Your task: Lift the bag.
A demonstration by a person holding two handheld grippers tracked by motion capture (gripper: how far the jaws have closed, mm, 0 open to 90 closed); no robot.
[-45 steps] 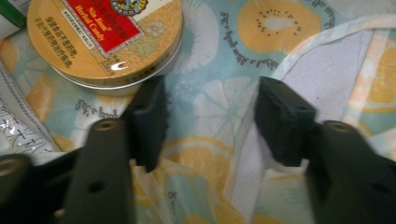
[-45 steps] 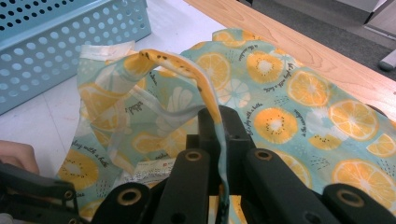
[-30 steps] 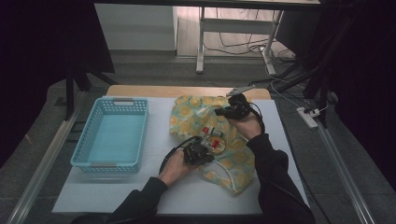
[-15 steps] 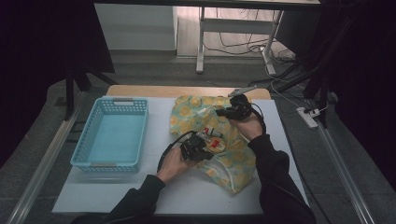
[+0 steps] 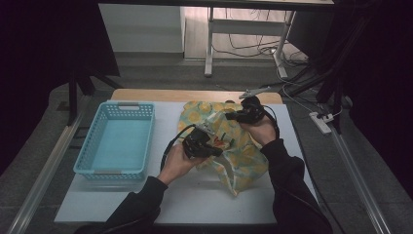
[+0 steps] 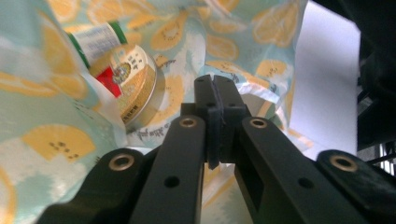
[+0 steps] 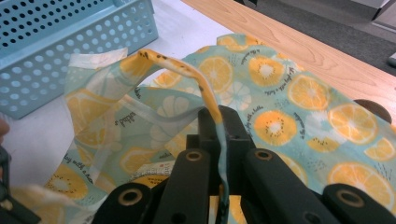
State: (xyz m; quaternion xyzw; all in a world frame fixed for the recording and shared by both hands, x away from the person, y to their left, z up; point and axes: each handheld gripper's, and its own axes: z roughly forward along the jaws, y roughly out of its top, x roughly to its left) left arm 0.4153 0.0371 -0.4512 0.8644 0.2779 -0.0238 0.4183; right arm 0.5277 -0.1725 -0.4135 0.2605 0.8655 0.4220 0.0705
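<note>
A teal bag (image 5: 246, 158) printed with orange slices lies on the white table (image 5: 195, 197). My right gripper (image 5: 233, 116) is at the bag's far side, shut on a raised strip of its edge; in the right gripper view the fabric (image 7: 205, 93) runs down between the jaws of my right gripper (image 7: 218, 114). My left gripper (image 5: 210, 150) is at the bag's near-left edge, and in the left gripper view my left gripper (image 6: 215, 86) is shut on the thin rim of the bag (image 6: 261, 70). A gold-lidded can (image 6: 135, 86) lies on its side inside the bag's mouth.
A light-blue perforated basket (image 5: 84, 165) stands on the left of the table, and its wall (image 7: 70, 46) is close to the bag. A bare wooden strip (image 5: 160, 95) runs along the far edge. Cables and a power strip (image 5: 321, 123) lie on the floor to the right.
My left gripper has shifted a little away from me while holding the bag's edge, pulling the mouth wider. The right gripper has hardly moved.
</note>
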